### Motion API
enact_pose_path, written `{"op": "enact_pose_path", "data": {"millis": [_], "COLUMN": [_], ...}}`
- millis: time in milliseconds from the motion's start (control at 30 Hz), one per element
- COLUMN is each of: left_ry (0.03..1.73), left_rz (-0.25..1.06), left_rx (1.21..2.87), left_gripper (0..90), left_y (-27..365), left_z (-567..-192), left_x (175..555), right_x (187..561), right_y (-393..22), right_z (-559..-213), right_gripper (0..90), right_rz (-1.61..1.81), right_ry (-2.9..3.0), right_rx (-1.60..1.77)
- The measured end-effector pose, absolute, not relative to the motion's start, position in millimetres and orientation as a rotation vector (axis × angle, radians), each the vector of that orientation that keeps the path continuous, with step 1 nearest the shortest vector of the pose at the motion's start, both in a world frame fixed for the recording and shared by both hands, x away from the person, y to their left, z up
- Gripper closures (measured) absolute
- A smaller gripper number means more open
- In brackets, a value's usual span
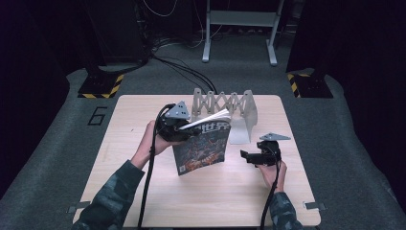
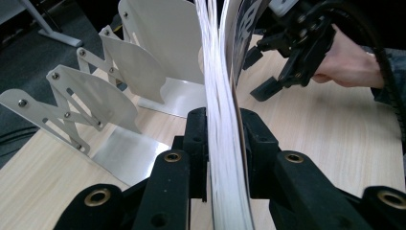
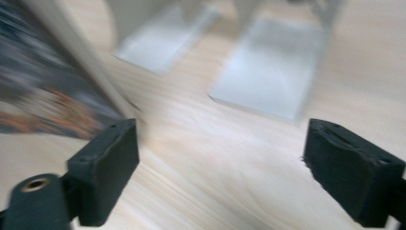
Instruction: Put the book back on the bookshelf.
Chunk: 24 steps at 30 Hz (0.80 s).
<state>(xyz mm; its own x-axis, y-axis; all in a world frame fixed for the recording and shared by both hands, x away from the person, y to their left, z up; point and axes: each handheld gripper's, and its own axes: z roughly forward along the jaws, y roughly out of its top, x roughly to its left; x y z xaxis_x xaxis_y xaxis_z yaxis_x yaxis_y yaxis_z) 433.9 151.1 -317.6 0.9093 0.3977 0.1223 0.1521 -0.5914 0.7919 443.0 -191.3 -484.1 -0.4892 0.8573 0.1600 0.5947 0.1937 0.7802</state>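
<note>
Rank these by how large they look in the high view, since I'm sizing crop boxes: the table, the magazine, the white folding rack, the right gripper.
1. Table, by far.
2. Magazine.
3. White folding rack, close to the magazine, so that order is unsure.
4. Right gripper, smallest.

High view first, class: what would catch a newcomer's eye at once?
A colourful magazine stands upright at the middle of the wooden table, clamped at its top edge by the left gripper. Behind it stands a white folding book rack. To its right, the right gripper hovers open and empty.
</note>
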Motion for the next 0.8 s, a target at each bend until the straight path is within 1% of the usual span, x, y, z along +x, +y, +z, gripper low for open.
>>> {"op": "enact_pose_path", "data": {"millis": [67,233,300,500,800], "left_ry": [0.38,0.38,0.368,0.363,0.335], "left_rz": [0.338,0.341,0.344,0.361,0.391], "left_rx": [2.222,2.26,2.272,2.286,2.311], "left_gripper": [74.4,74.4,76.0,78.4,80.5], "left_y": [149.1,147.8,146.8,145.1,141.2], "left_z": [-315.1,-314.2,-313.7,-312.4,-310.7], "left_x": [436.3,438.0,437.3,434.4,430.6], "right_x": [446.1,450.8,452.4,454.5,453.5], "right_y": [-197.3,-202.9,-202.9,-205.4,-202.5], "right_z": [-498.4,-513.4,-517.6,-526.2,-528.4], "right_gripper": [7.6,3.4,3.3,3.9,4.8], "right_rz": [1.095,0.98,0.971,0.951,0.919], "right_ry": [2.132,2.1,2.087,2.097,2.104], "right_rx": [1.415,1.445,1.474,1.482,1.426]}}
